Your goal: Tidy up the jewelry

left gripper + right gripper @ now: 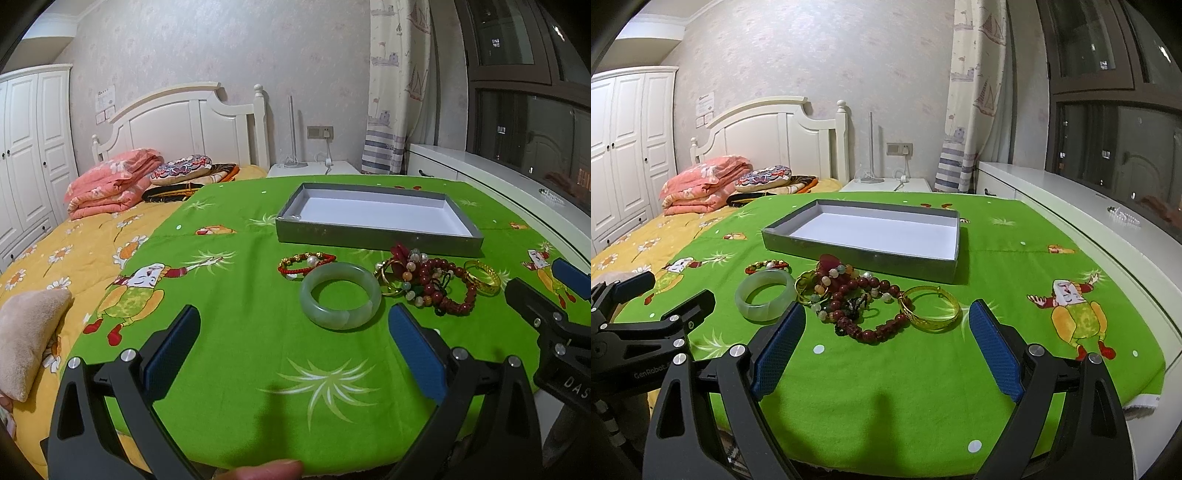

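Observation:
A shallow grey box (376,236) (857,256) with a white inside lies empty on the green cloth. In front of it lie a pale green jade bangle (340,295) (764,295), a red-and-gold corded bracelet (304,263) (768,266), a heap of dark red and mixed-colour bead strings (432,282) (857,299), and a gold bangle (482,280) (929,308). My left gripper (293,325) stands open just short of the jade bangle. Just as open, my right gripper (886,321) faces the beads and gold bangle. Neither holds anything.
The green cartoon-print cloth (258,354) covers a table beside a bed with a yellow quilt (74,258) on the left. A white ledge (1071,206) under the window runs along the right. A fingertip (266,470) shows at the bottom edge.

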`<state>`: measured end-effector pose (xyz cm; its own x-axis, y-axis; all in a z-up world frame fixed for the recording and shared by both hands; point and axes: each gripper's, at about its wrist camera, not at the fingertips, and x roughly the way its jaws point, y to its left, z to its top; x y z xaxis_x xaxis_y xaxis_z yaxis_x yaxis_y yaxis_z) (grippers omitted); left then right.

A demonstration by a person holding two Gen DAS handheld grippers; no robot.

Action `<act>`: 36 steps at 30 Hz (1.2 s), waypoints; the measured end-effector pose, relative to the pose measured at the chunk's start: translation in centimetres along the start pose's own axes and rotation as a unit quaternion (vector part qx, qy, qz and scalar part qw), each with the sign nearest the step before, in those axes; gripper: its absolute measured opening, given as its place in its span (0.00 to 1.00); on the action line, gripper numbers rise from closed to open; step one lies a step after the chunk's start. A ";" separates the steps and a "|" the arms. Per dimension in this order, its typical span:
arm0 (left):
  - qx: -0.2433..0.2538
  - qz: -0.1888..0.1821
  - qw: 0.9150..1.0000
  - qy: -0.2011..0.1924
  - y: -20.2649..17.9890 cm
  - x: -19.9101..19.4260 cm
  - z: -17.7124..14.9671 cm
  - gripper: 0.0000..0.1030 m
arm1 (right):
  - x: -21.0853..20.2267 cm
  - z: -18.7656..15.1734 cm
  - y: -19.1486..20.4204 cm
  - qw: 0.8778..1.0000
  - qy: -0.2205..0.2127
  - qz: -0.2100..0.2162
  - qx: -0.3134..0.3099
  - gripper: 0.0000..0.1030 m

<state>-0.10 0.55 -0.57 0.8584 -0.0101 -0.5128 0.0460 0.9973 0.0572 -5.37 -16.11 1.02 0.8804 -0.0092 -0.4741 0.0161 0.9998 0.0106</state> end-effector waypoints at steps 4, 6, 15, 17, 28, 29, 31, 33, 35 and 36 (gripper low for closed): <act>-0.005 -0.002 1.000 0.005 0.2 0.1 0.0 0.96 | 0.0 0.1 -0.2 1.000 0.003 0.001 0.004 0.82; -0.007 -0.003 1.000 0.009 0.3 0.2 0.0 0.96 | 0.1 0.0 -0.2 1.000 0.004 0.001 0.005 0.82; -0.010 -0.005 1.000 0.014 0.4 0.5 -0.1 0.96 | 0.1 0.0 -0.3 1.000 0.006 0.002 0.008 0.82; -0.009 -0.005 1.000 0.013 0.4 0.5 0.0 0.96 | 0.1 0.0 -0.4 1.000 0.006 0.002 0.008 0.82; 0.009 -0.010 1.000 -0.011 -0.4 0.5 0.3 0.96 | 0.8 -0.2 -1.9 0.999 0.013 -0.005 0.033 0.82; 0.014 -0.006 1.000 -0.012 -0.5 0.5 0.3 0.95 | 1.1 -0.1 -2.2 0.999 0.012 -0.007 0.033 0.82; 0.019 -0.009 1.000 -0.009 -0.5 0.7 0.4 0.94 | 1.5 -0.1 -2.9 0.999 0.018 -0.009 0.038 0.82; 0.018 -0.024 0.999 0.012 -0.4 1.5 0.5 0.89 | 2.1 -0.2 -3.7 0.999 0.025 -0.012 0.045 0.82; 0.019 -0.024 0.999 0.029 -0.3 2.2 0.3 0.82 | 2.5 -0.3 -4.3 0.998 0.032 -0.016 0.055 0.82; 0.021 -0.027 0.999 0.039 -0.2 2.7 0.2 0.81 | 2.7 -0.4 -4.6 0.998 0.034 -0.018 0.059 0.82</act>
<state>2.28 0.26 -1.76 0.8123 -0.0571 -0.5805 0.1144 0.9915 0.0625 -3.29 -20.75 -0.63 0.8439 -0.0392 -0.5351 0.1058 0.9899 0.0945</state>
